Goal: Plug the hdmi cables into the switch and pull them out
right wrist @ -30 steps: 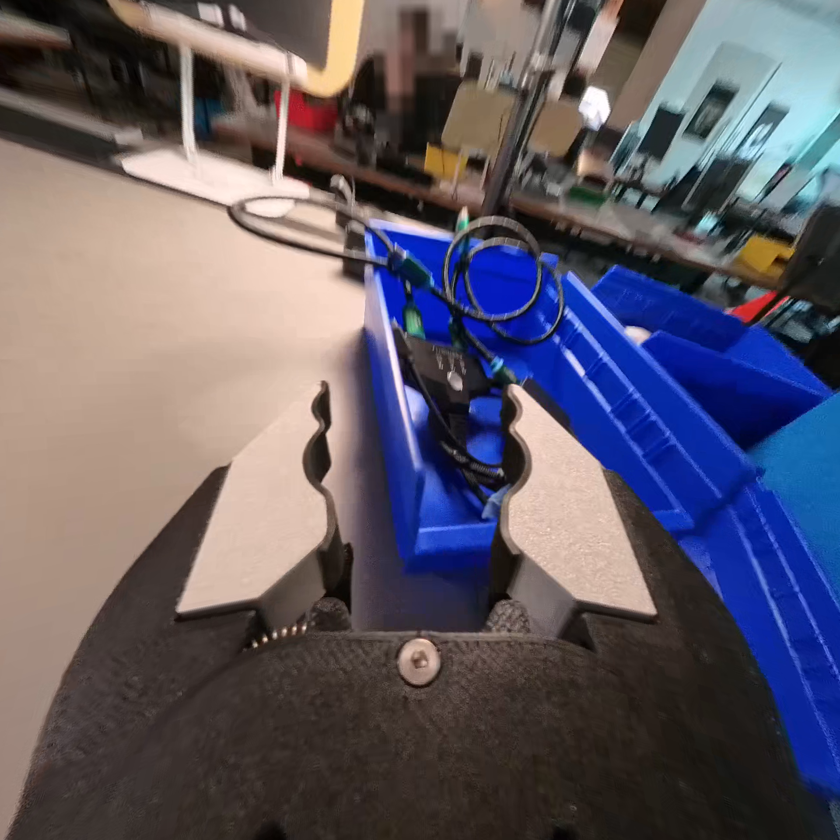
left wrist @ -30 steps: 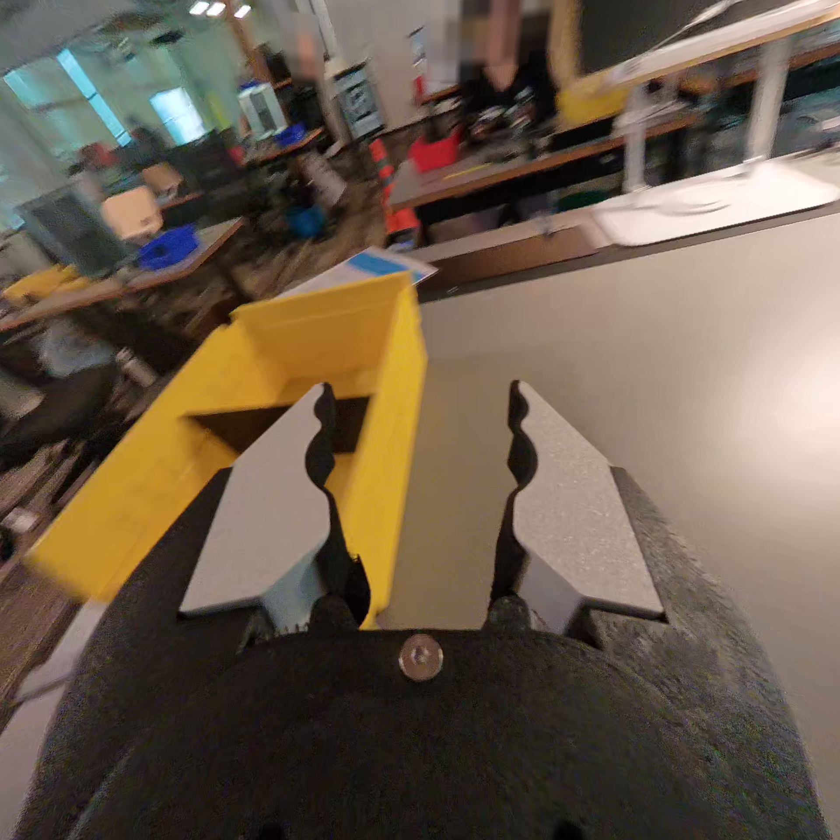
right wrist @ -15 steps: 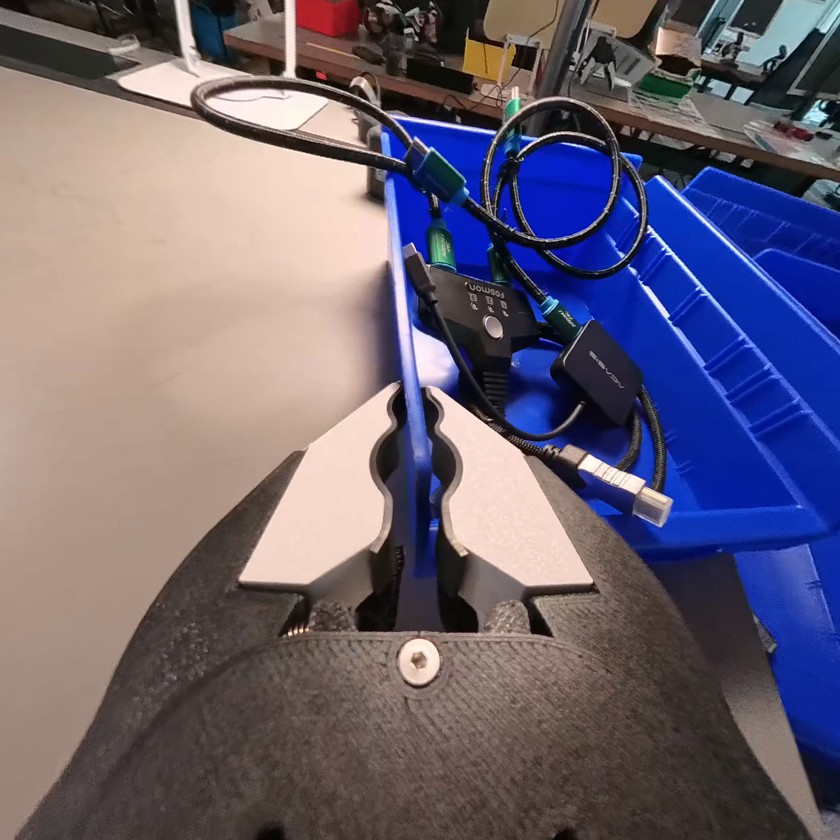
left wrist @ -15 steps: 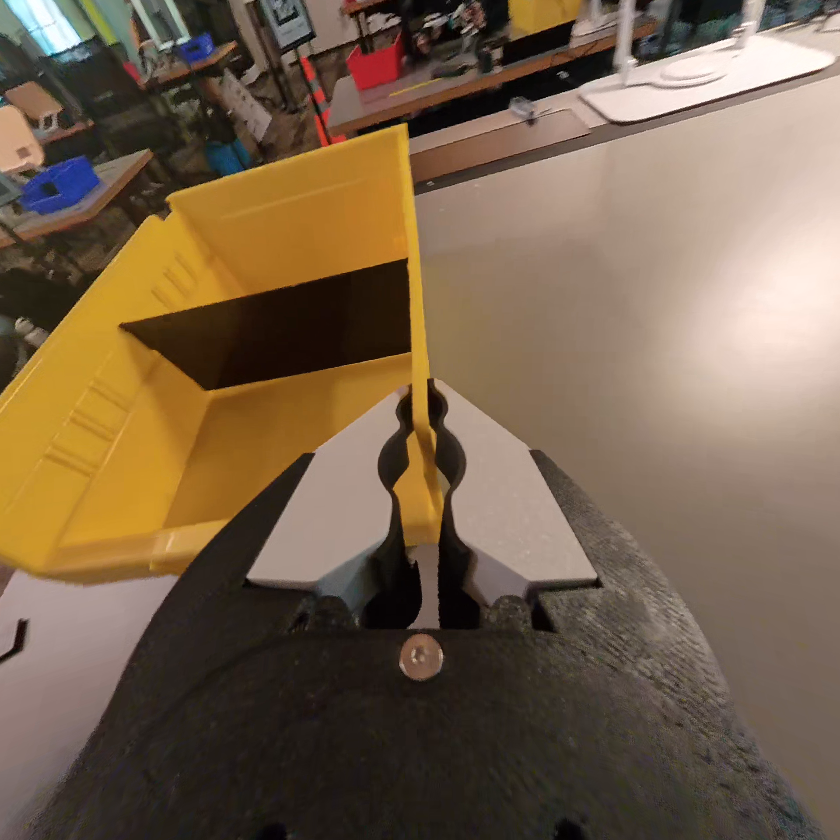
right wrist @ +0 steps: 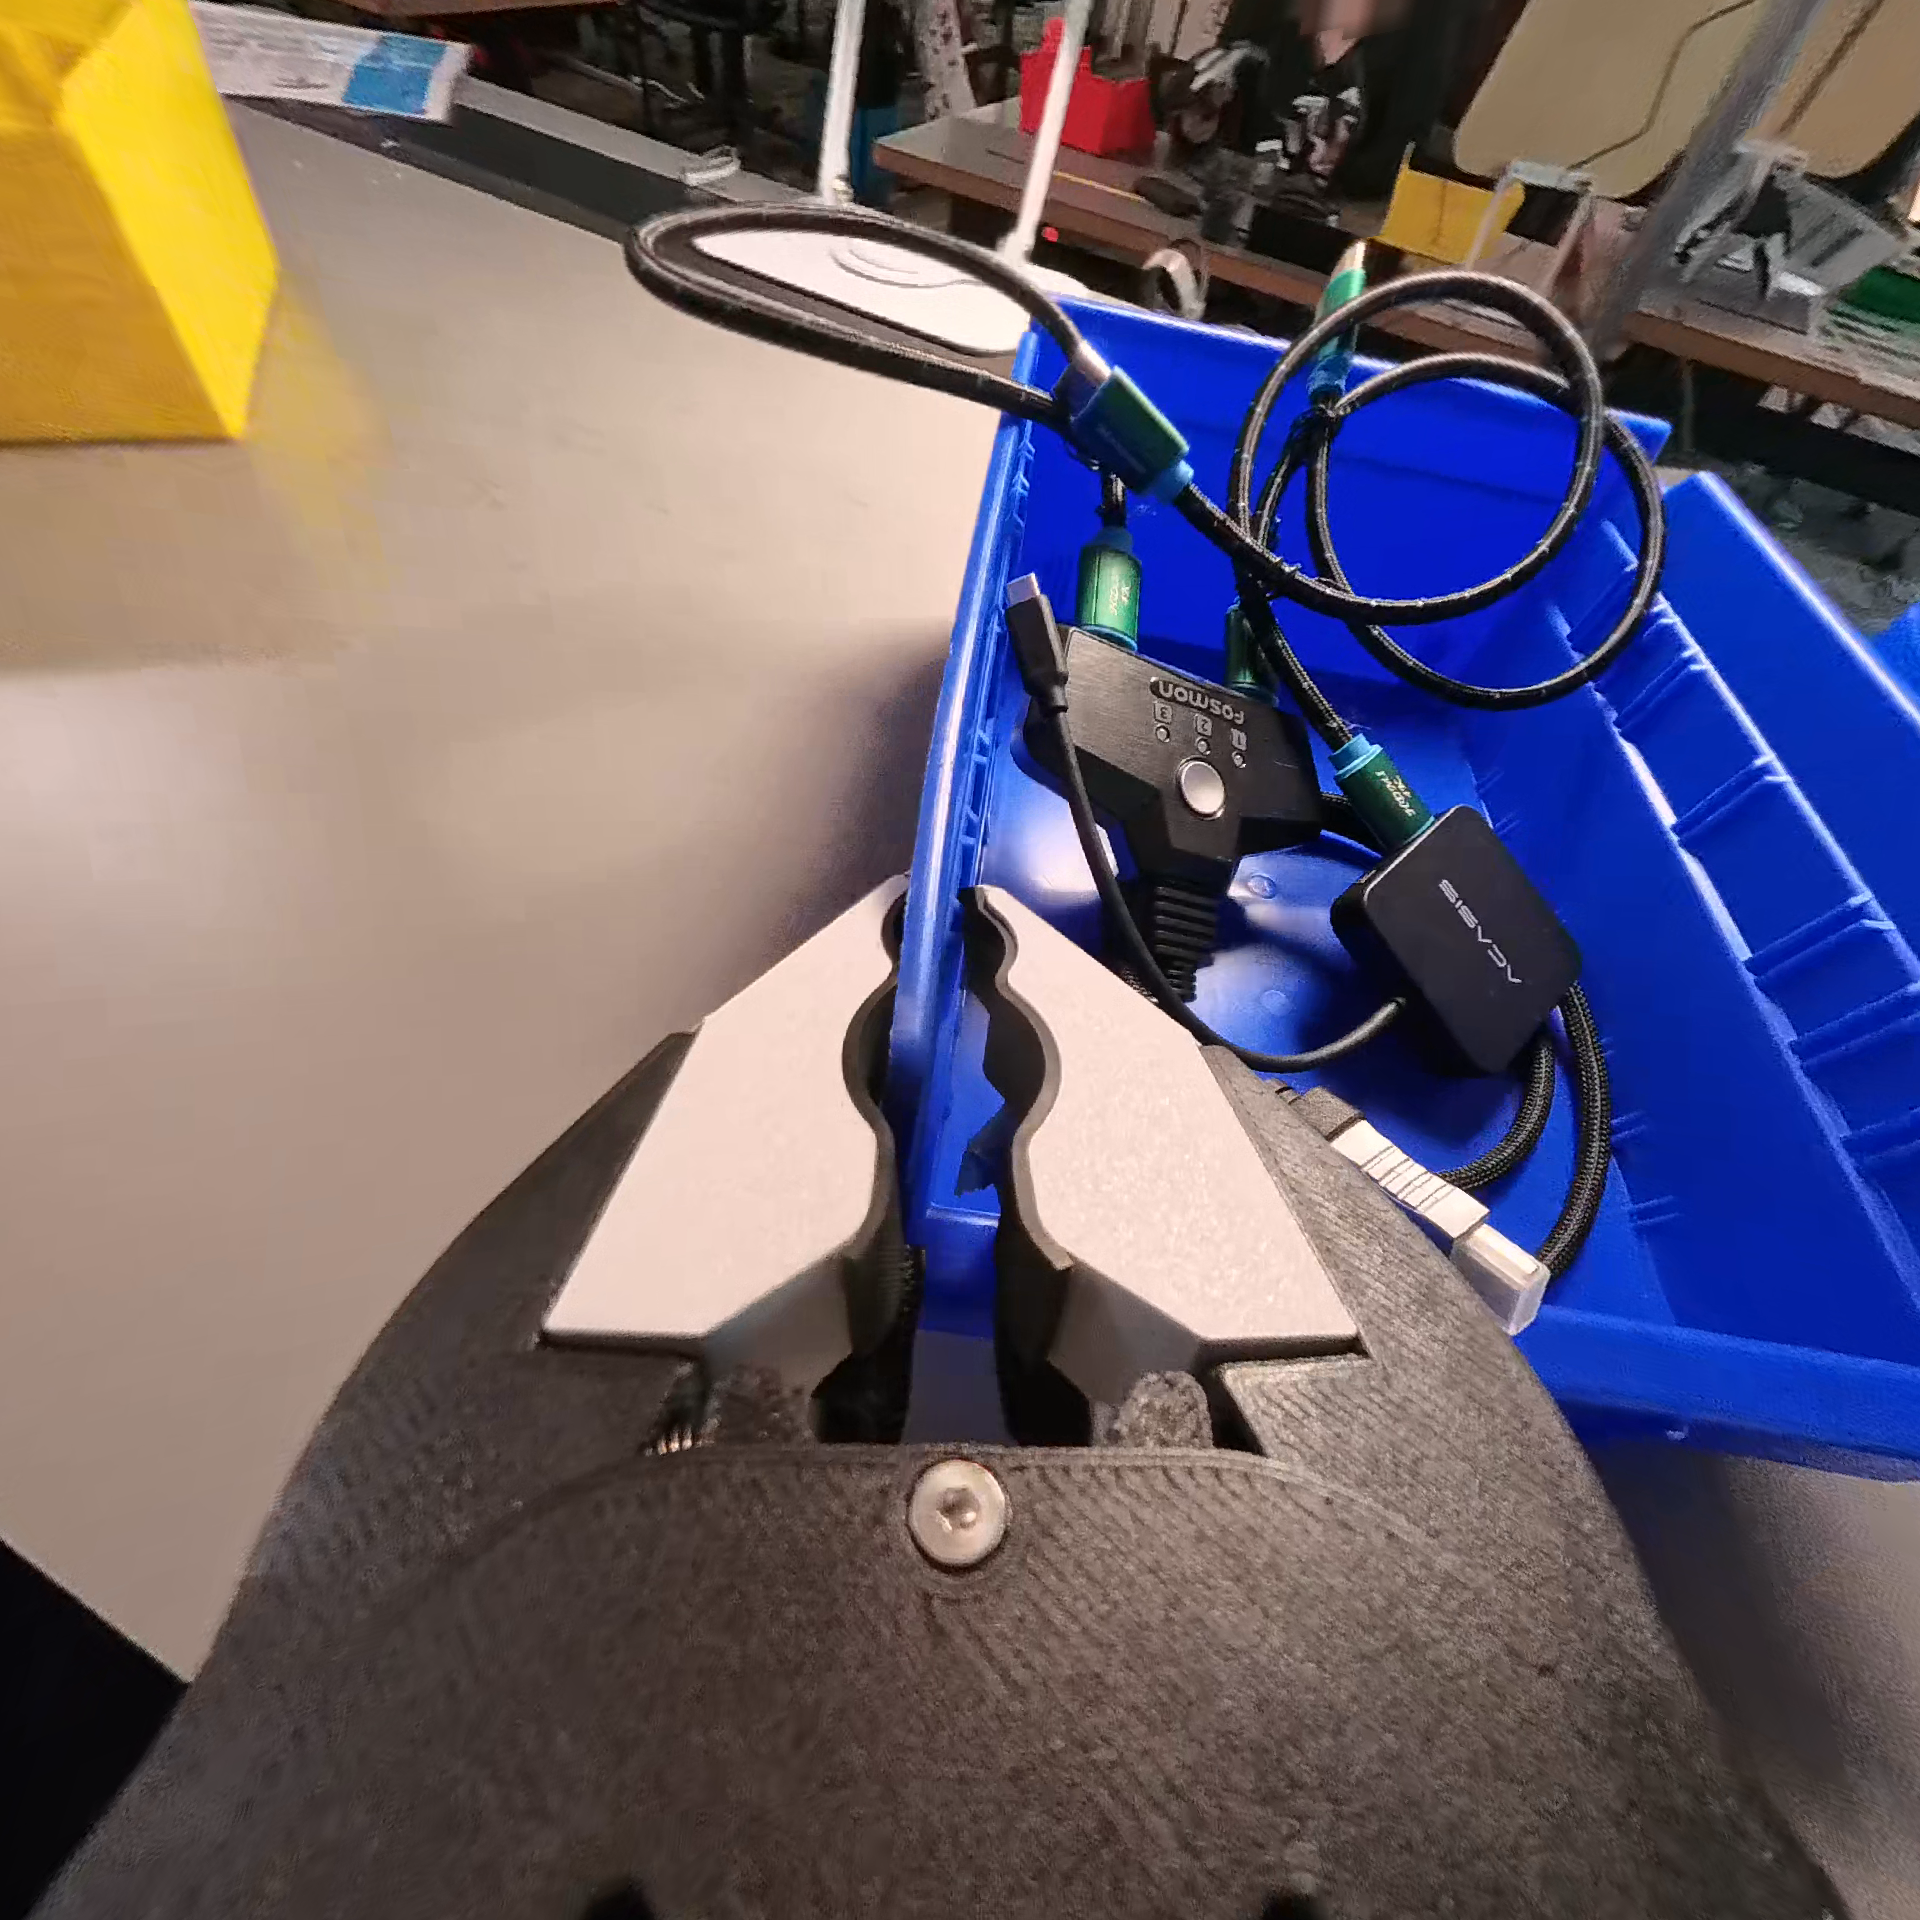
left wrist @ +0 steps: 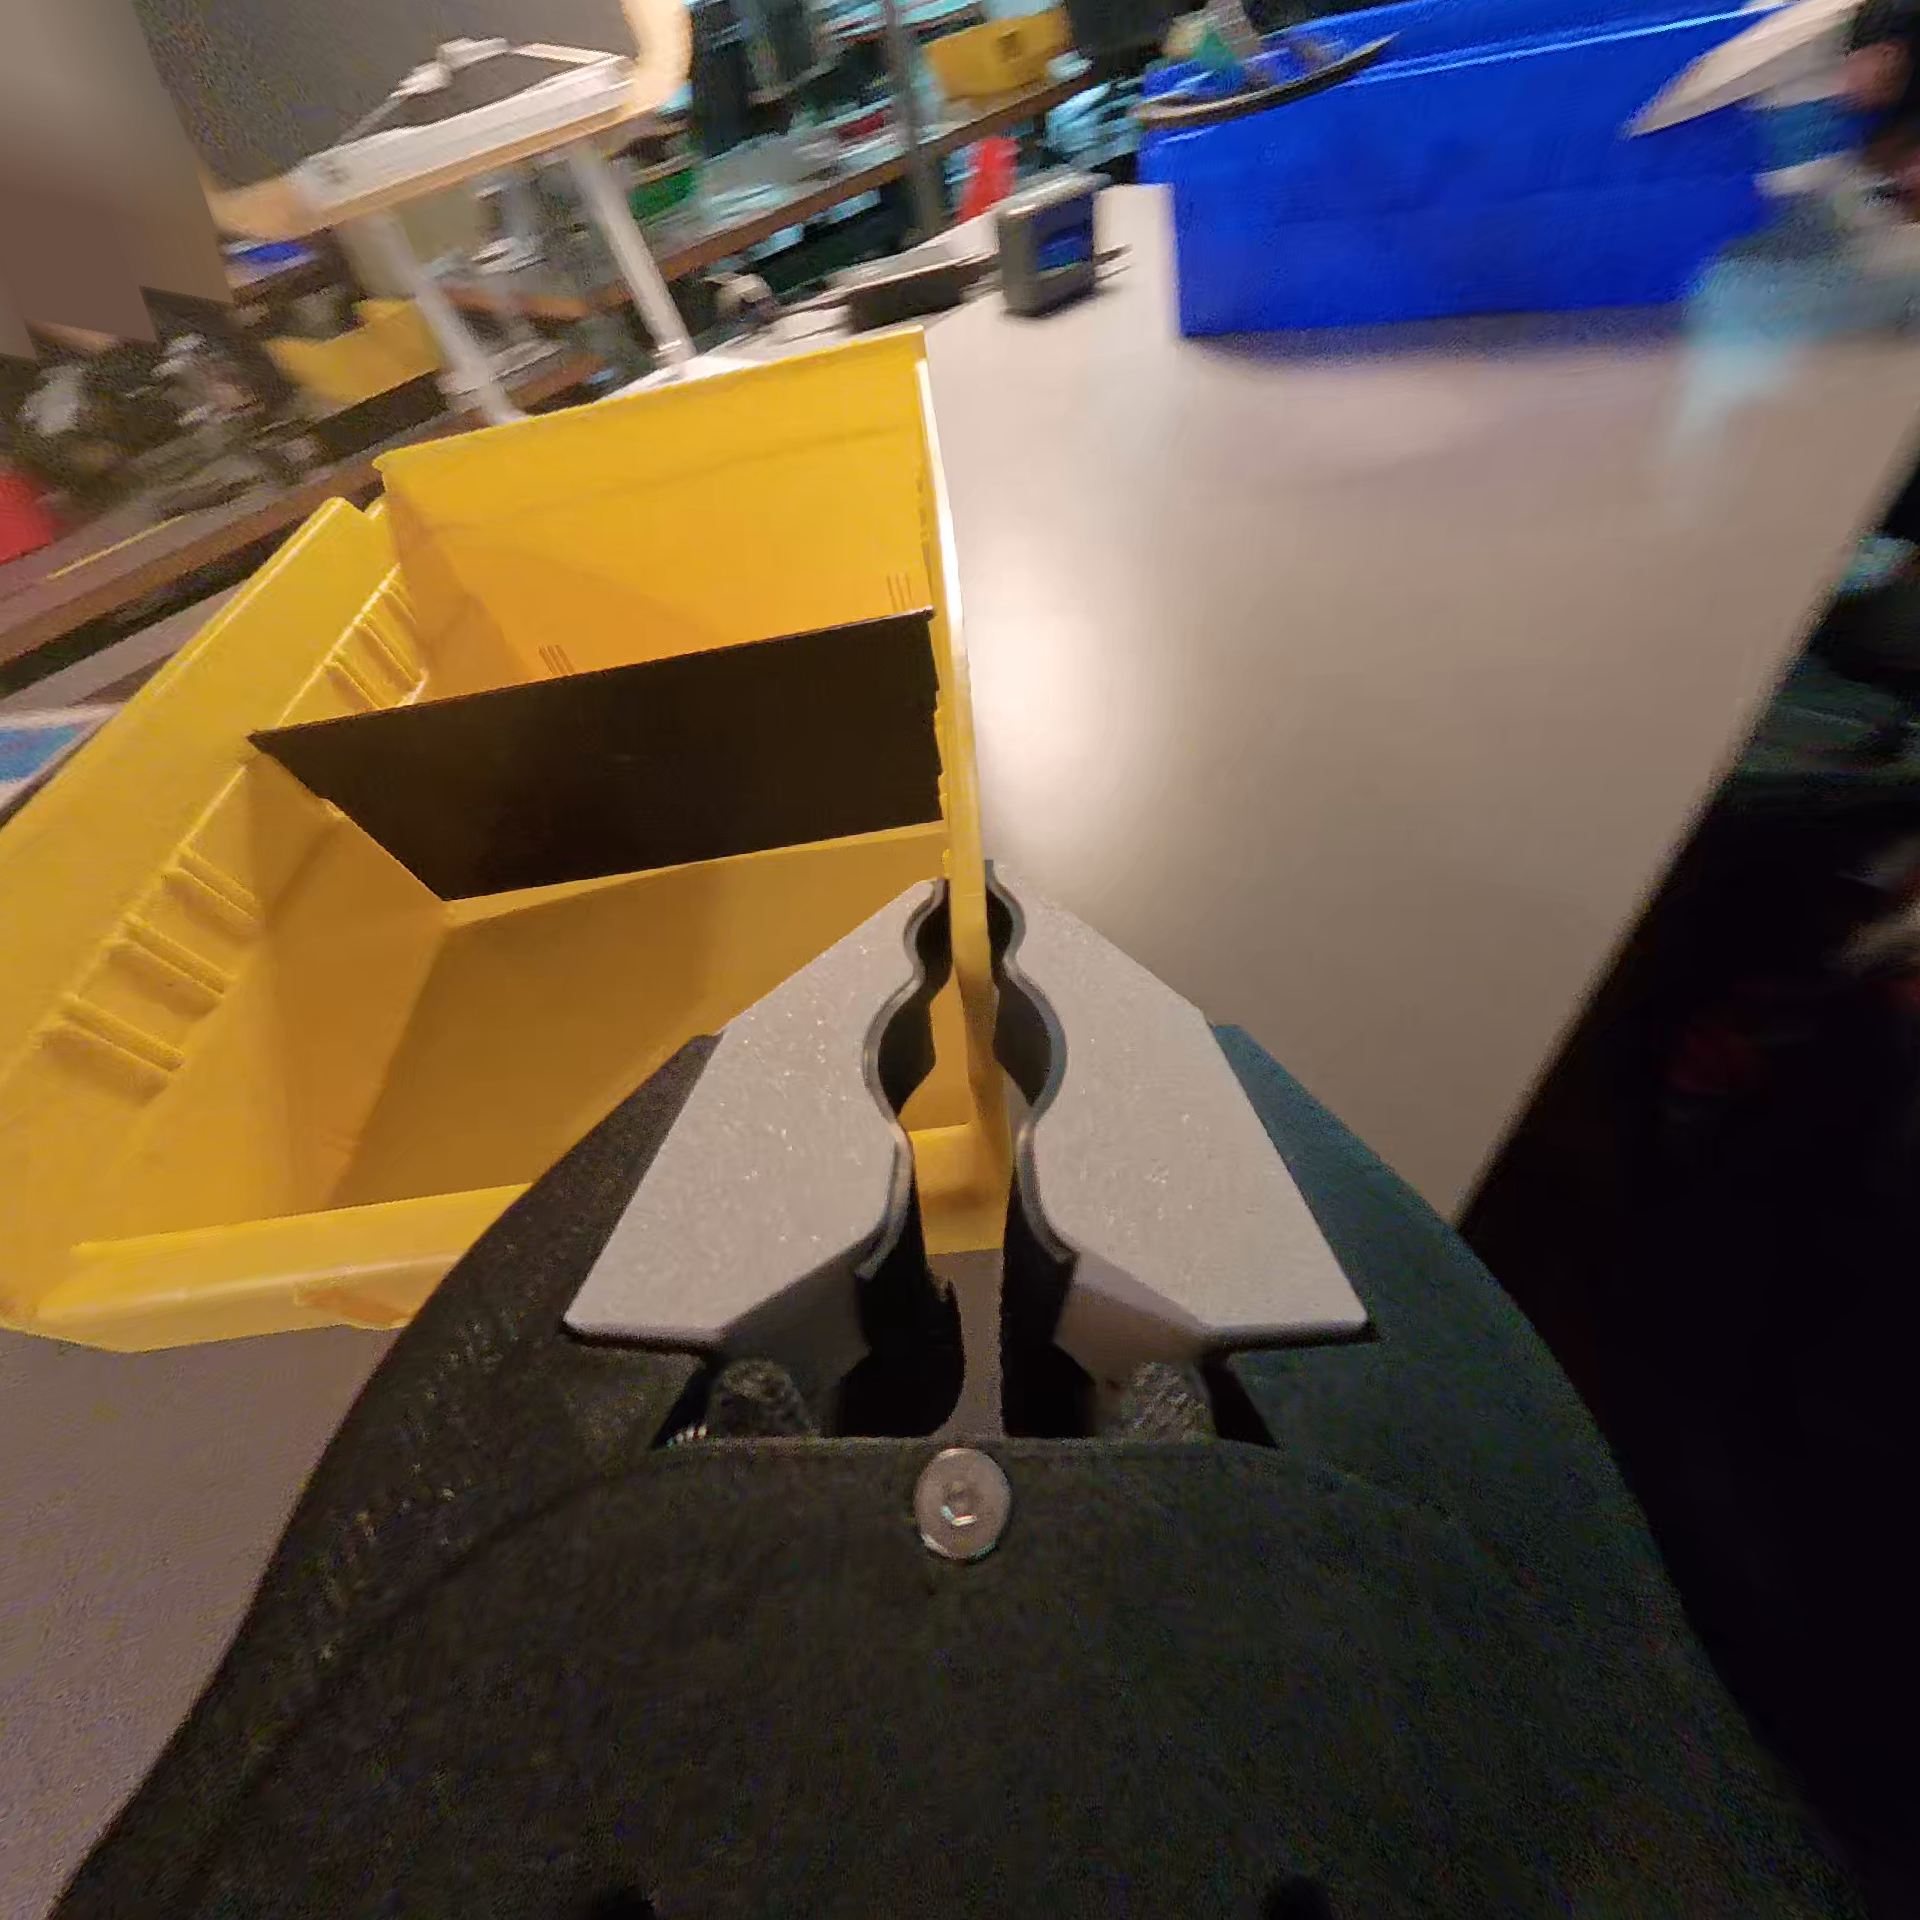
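Note:
My right gripper (right wrist: 935, 904) is shut on the left wall of a blue bin (right wrist: 1714, 894). Inside the bin lie a black HDMI switch (right wrist: 1174, 758) with green-ended cables (right wrist: 1107, 592) plugged in, a second small black box (right wrist: 1475, 935), coiled black braided cables (right wrist: 1455, 613) and a loose silver plug (right wrist: 1455, 1236). One cable loops out over the bin's far left corner. My left gripper (left wrist: 966, 894) is shut on the right wall of a yellow bin (left wrist: 260, 1091) that holds only a black divider (left wrist: 644, 758).
Both bins sit on a grey table (left wrist: 1299, 675). The blue bin (left wrist: 1455, 187) shows far right in the left wrist view, the yellow bin (right wrist: 114, 239) far left in the right wrist view. A white lamp base (right wrist: 862, 281) stands behind. The table's edge drops off at right (left wrist: 1662, 883). There is about 50 centimetres between the tips of the two grippers.
Both grippers closed from open onto the bin walls half a second ago. Since then both views have swung, with the bins turned toward each other across the table.

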Demonstrator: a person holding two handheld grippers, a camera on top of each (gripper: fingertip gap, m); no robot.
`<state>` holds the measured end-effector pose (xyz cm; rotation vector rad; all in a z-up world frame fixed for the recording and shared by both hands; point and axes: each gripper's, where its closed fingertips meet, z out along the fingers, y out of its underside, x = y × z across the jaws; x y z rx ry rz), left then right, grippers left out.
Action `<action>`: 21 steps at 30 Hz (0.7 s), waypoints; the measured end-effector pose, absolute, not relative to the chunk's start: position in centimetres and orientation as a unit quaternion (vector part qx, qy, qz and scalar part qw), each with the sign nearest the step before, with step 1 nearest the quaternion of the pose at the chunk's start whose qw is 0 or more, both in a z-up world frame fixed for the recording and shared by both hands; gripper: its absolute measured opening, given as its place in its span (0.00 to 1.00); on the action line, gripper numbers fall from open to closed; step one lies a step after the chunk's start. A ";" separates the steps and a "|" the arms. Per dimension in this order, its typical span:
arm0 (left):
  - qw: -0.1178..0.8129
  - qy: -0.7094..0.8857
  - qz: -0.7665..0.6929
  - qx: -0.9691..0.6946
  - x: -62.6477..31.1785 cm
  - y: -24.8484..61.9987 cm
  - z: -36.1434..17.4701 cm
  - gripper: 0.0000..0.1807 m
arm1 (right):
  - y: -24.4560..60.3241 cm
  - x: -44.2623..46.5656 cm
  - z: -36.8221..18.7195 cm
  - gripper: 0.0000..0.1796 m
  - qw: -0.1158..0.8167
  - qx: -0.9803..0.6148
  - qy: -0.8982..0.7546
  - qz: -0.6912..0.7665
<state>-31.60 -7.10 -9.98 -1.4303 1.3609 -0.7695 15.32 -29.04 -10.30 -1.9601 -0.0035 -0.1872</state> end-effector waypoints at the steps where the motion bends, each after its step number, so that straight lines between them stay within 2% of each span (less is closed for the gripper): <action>1: 0.479 0.577 -0.337 -0.569 -31.5 -8.3 -10.0 0.02 | -28.8 15.0 -10.3 0.04 0.554 -0.829 -0.010 -0.073; 10: 0.324 0.658 -0.523 -0.435 -33.6 -16.6 -9.8 0.02 | -25.5 11.3 -10.3 0.05 0.555 -0.827 -0.088 -0.008; 21: 0.227 0.718 -0.567 -0.333 -32.4 -20.3 -9.7 0.02 | -18.3 4.6 -10.4 0.05 0.546 -0.801 -0.228 0.087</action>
